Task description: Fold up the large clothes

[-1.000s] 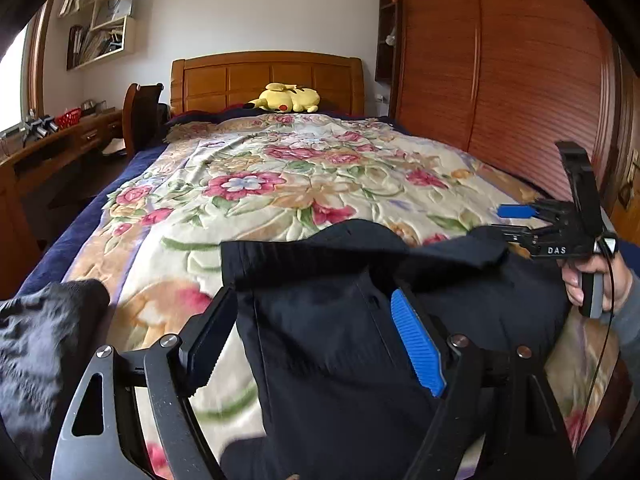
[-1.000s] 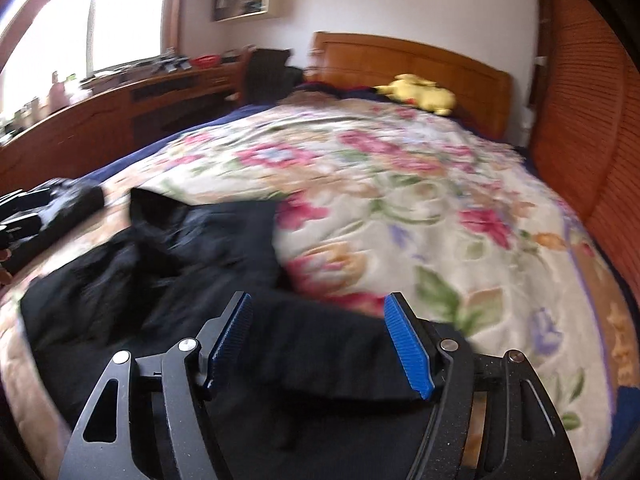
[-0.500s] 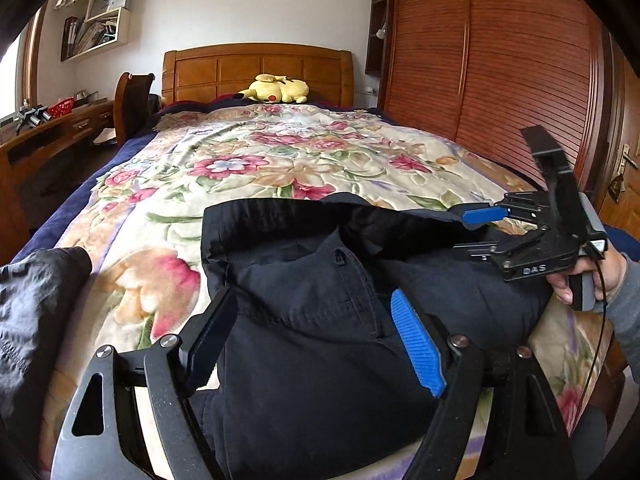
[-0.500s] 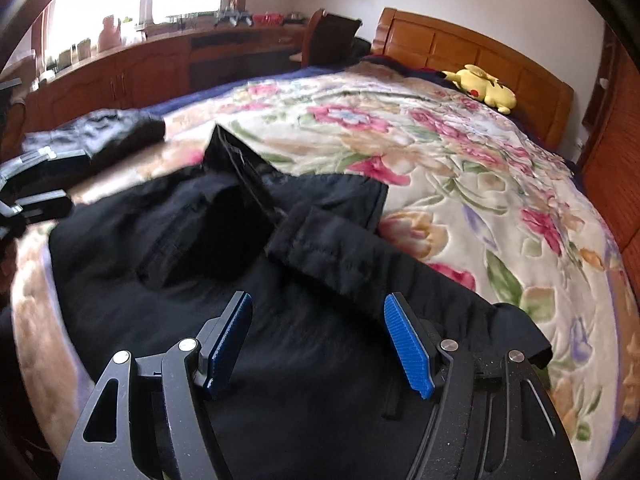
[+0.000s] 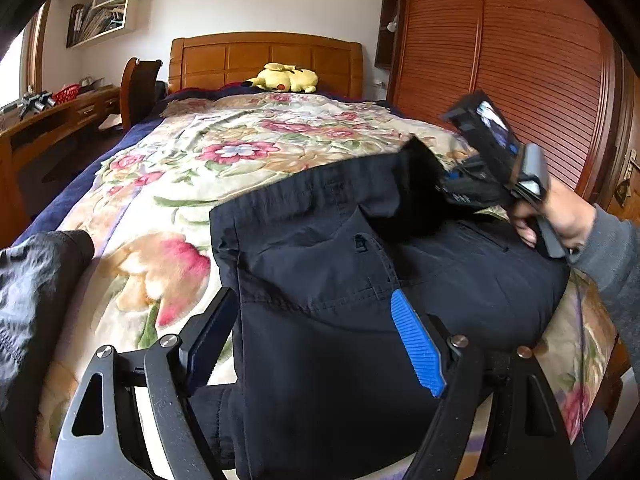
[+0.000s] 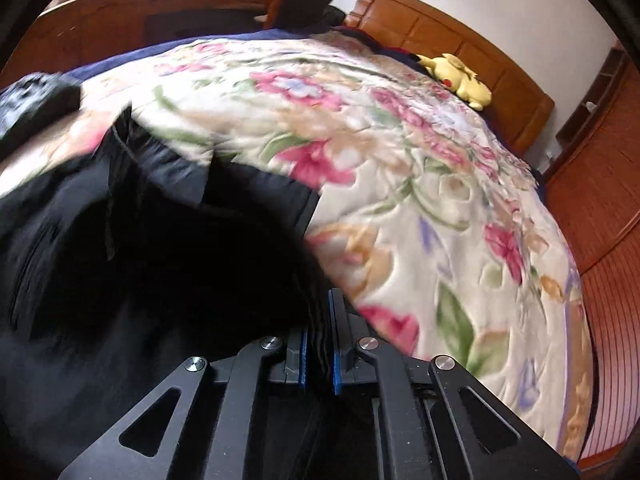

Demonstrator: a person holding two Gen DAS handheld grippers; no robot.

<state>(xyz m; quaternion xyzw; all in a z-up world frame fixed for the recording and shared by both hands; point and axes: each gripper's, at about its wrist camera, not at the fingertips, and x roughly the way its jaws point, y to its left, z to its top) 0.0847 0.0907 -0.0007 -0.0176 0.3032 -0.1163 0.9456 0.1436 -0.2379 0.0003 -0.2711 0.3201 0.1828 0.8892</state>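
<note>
Black trousers (image 5: 352,280) lie spread across the foot of the bed (image 5: 224,160), waistband toward the headboard, a small pocket button and stitched seams showing on matte cloth. The right claw (image 6: 318,344) is closing, a fold of waistband pinched between its blue pads. The left claw (image 5: 312,340) hangs released above the trousers. Any lettering is too blurred to read.

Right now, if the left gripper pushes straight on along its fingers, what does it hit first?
Most likely the black trousers: the left gripper stands open with the cloth filling the gap between its fingers, right ahead. Depth is hard to judge; the quilt comes only beyond the waistband.
</note>
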